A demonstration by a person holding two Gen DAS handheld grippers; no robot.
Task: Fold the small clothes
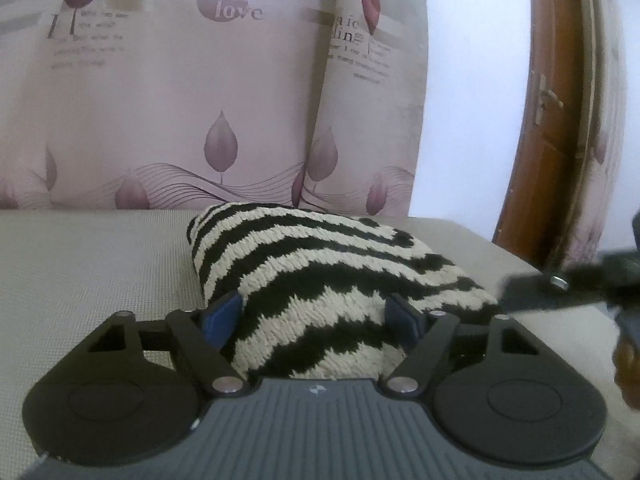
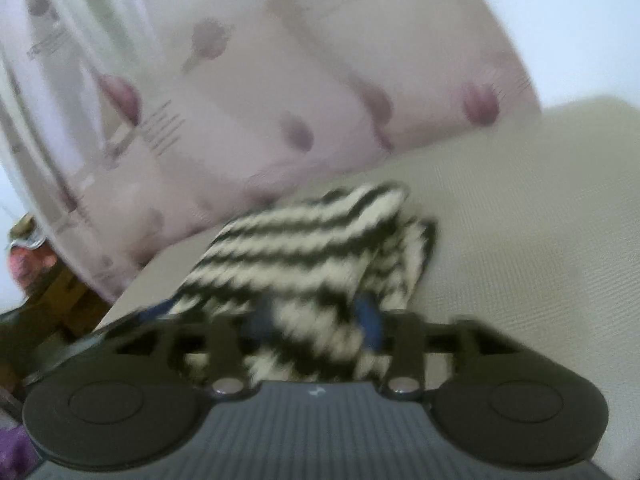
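A small knitted garment with black and cream zigzag stripes (image 1: 320, 276) lies bunched on a beige surface (image 1: 92, 280). My left gripper (image 1: 316, 316) has its blue-padded jaws on either side of the near end of the garment, pressing into the knit. In the blurred right wrist view the same garment (image 2: 304, 248) reaches between the blue pads of my right gripper (image 2: 316, 324), which holds its near edge. Part of the right gripper shows at the right edge of the left wrist view (image 1: 592, 276).
A pink curtain with leaf prints and the word "love" (image 1: 224, 80) hangs just behind the surface. A brown wooden door with a handle (image 1: 548, 120) stands at the right. A wooden piece of furniture (image 2: 52, 300) shows at the left of the right wrist view.
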